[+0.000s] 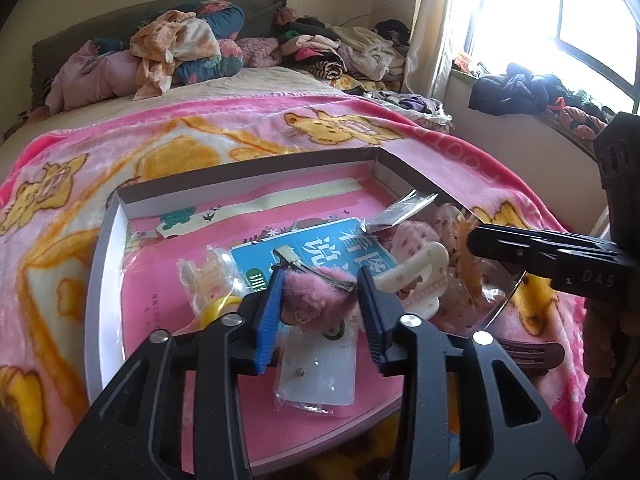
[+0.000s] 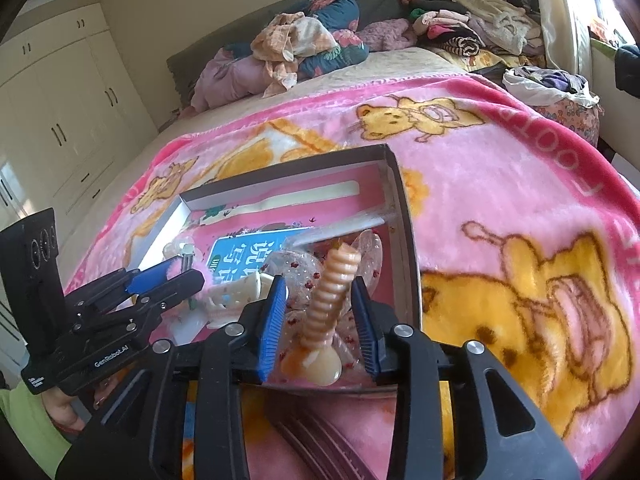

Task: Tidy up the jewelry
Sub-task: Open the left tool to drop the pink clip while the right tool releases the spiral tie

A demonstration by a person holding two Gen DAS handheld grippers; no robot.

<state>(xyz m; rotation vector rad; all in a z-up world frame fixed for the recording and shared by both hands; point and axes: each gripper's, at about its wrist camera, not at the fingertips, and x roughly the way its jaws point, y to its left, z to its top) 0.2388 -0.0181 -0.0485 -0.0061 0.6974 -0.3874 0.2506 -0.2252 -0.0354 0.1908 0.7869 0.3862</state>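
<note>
A shallow box [image 1: 104, 264] with a pink lining lies on the pink cartoon blanket [image 1: 120, 152]. My left gripper [image 1: 322, 300] stands over the box's near part, its blue pads [image 1: 268, 320] either side of a fluffy pink hair clip [image 1: 316, 296] that rests on a clear packet; the pads do not squeeze it. My right gripper [image 2: 320, 308] is open around a peach spiral hair clip [image 2: 332, 292] lying in the box's right corner [image 2: 404, 240], with a gap on the left side. Each gripper shows in the other view: the right gripper [image 1: 476, 240] and the left gripper [image 2: 180, 276].
In the box lie a blue card [image 1: 320, 248], a clear claw clip [image 1: 208, 276], a cream claw clip [image 1: 416, 272] and plastic packets [image 1: 320, 380]. A brown hair clip [image 1: 532, 354] lies on the blanket outside the near rim. Clothes [image 1: 172, 48] are piled at the bed's head.
</note>
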